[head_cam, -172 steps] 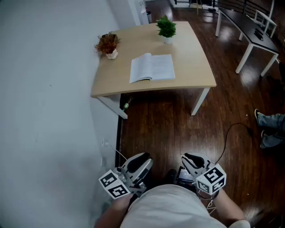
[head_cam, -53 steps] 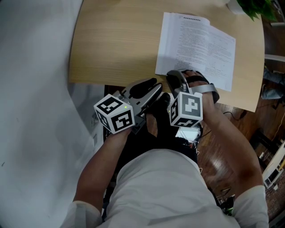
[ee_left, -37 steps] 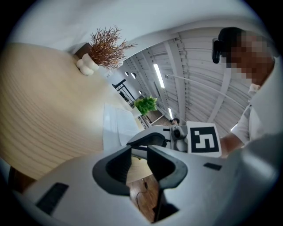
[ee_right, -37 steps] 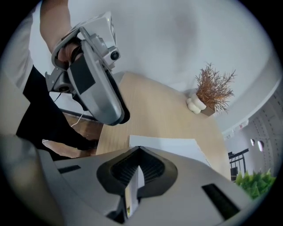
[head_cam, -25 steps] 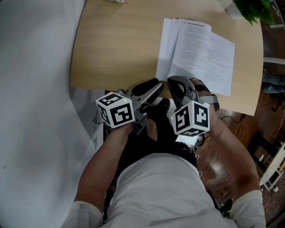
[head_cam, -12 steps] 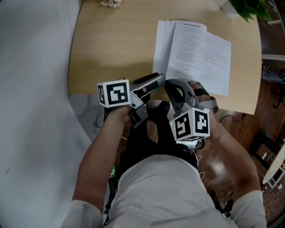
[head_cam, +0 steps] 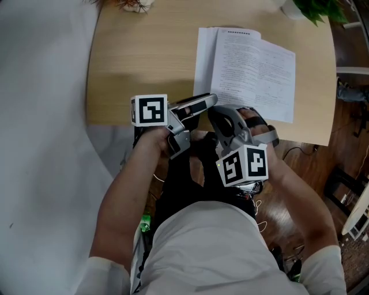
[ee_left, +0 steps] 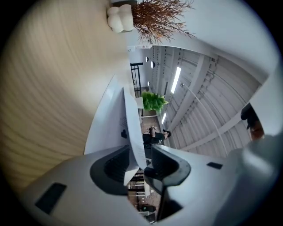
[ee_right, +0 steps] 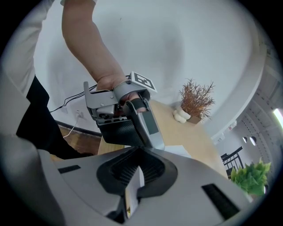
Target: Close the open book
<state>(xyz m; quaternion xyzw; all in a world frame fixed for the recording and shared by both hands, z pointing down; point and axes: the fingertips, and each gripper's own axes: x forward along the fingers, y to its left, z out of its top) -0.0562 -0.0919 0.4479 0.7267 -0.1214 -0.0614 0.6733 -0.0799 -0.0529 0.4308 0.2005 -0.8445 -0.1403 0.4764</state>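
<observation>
At the near edge of the wooden table, both grippers are working at the open book, which is lying flat on the tabletop with its printed pages facing up. A few leaves on its left half are lifting off the stack.

The left gripper is pointing level across the table edge towards the book's near left corner. Its jaws have just been opening and are standing wide apart. In the left gripper view a raised page is standing on edge between them, and they are not clamping it.

The right gripper is angling down just beside the left one at that same corner. In the right gripper view its jaws are drawn in close on a thin sheaf of the book's paper.

A dried reddish plant is sitting at the far left of the table, and a green plant at the far right.
</observation>
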